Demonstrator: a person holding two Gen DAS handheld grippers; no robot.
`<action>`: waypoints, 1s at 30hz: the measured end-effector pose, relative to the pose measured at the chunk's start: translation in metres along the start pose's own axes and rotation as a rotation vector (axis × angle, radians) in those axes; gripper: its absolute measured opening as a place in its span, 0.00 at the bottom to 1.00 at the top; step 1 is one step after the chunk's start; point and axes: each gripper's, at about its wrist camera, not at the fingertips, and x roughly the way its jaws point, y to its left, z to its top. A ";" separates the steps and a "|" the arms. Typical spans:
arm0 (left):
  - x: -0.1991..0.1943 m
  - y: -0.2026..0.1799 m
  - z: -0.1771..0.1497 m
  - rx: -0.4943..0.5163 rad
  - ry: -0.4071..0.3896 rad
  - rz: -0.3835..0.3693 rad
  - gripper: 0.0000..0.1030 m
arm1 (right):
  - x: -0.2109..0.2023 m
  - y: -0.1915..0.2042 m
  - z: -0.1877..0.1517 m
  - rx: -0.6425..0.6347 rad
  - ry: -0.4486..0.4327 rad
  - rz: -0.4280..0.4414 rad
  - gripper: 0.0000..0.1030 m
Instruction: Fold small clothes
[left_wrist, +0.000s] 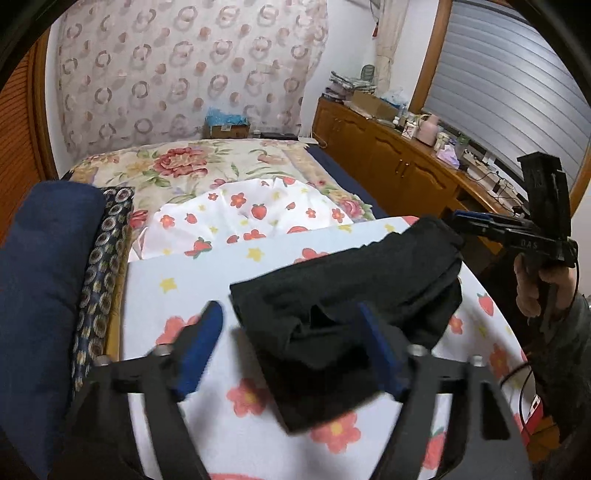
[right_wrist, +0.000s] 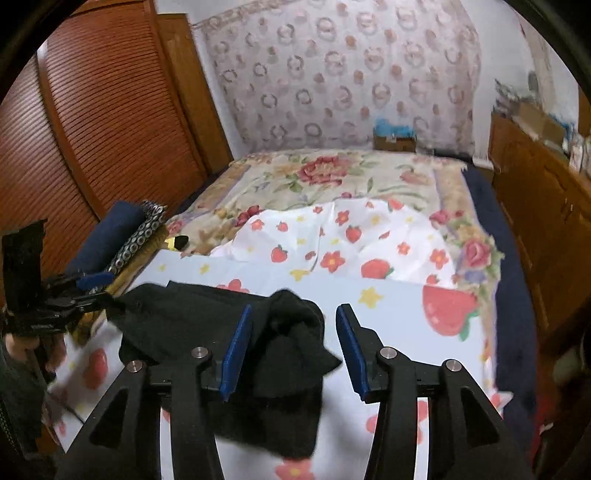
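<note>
A small black garment (left_wrist: 343, 306) lies partly folded and bunched on a white cloth with strawberries and flowers (left_wrist: 258, 435). My left gripper (left_wrist: 295, 343) is open, its blue pads on either side of the garment's near edge. My right gripper (right_wrist: 293, 347) is open too, over the garment's other end (right_wrist: 280, 354). In the left wrist view the right gripper (left_wrist: 465, 221) shows at the garment's far right corner. In the right wrist view the left gripper (right_wrist: 96, 284) shows at the garment's left end.
The cloth covers a board on a bed with a floral bedspread (left_wrist: 192, 162). A dark blue cushion and patterned roll (left_wrist: 55, 266) lie at the left. Wooden cabinets (left_wrist: 399, 162) with clutter run along the right. Louvred wooden doors (right_wrist: 103, 110) stand at the left.
</note>
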 end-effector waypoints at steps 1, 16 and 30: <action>-0.001 0.001 -0.006 -0.004 0.009 0.006 0.75 | -0.002 0.001 -0.006 -0.010 0.001 -0.002 0.48; 0.050 0.003 -0.024 -0.013 0.117 0.034 0.75 | 0.029 0.015 -0.037 -0.097 0.073 0.016 0.48; 0.078 0.039 0.011 -0.124 0.044 0.194 0.76 | 0.084 -0.033 -0.003 0.037 0.043 -0.127 0.48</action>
